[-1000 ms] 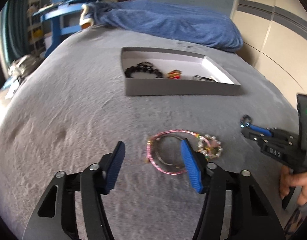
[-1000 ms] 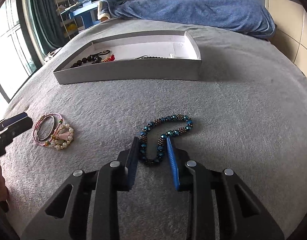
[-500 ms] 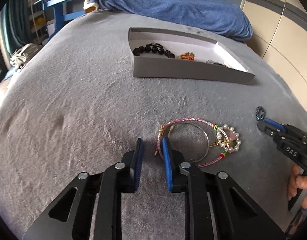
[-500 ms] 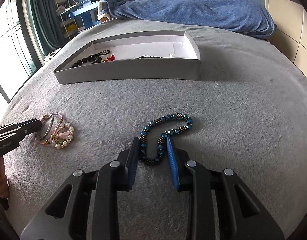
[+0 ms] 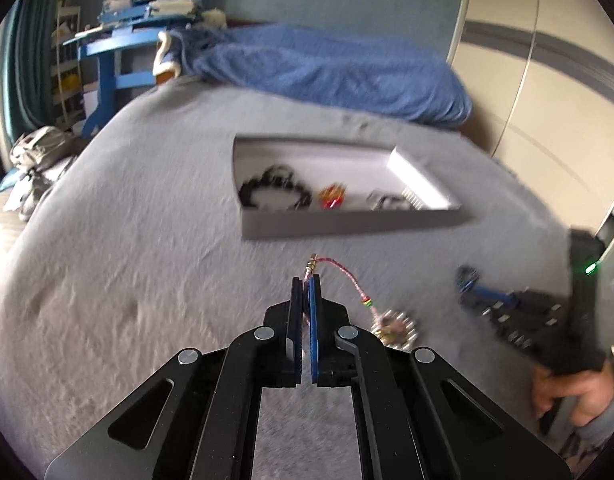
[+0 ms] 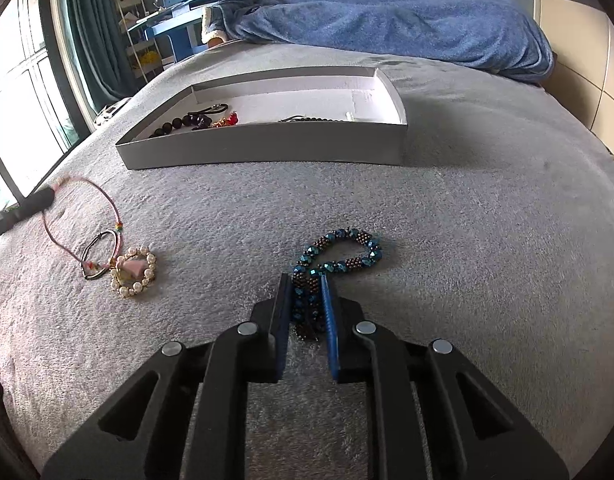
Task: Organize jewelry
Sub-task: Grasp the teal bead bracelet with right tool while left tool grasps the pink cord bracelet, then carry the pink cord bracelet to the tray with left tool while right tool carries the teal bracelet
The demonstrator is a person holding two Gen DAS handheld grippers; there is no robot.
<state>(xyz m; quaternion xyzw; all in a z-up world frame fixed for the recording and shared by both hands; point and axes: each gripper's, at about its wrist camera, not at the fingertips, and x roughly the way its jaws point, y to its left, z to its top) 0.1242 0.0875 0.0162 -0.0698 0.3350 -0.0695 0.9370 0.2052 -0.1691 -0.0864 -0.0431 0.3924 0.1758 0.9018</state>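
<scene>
On the bed [image 6: 467,240], the left gripper [image 5: 306,284] pinches the pink cord [image 5: 347,276]; lift slowly so its pearl ring [image 5: 395,328] clears the box [image 5: 347,226] wall. The right gripper [image 6: 307,292] grips the blue bracelet [image 6: 339,252].

Shallow grey cardboard box [image 6: 267,152]: on the grey plush bedspread [image 6: 487,240], ahead of the right gripper [image 6: 307,300]. Black bead bracelet [image 6: 179,122]: inside box, left end. Blue-and-bronze beaded bracelet [image 6: 347,254]: between that gripper's fingers. Pink cord necklace with pearl-ring pendant [image 6: 133,272]: far left, its cord end in the left gripper [image 5: 306,300].
</scene>
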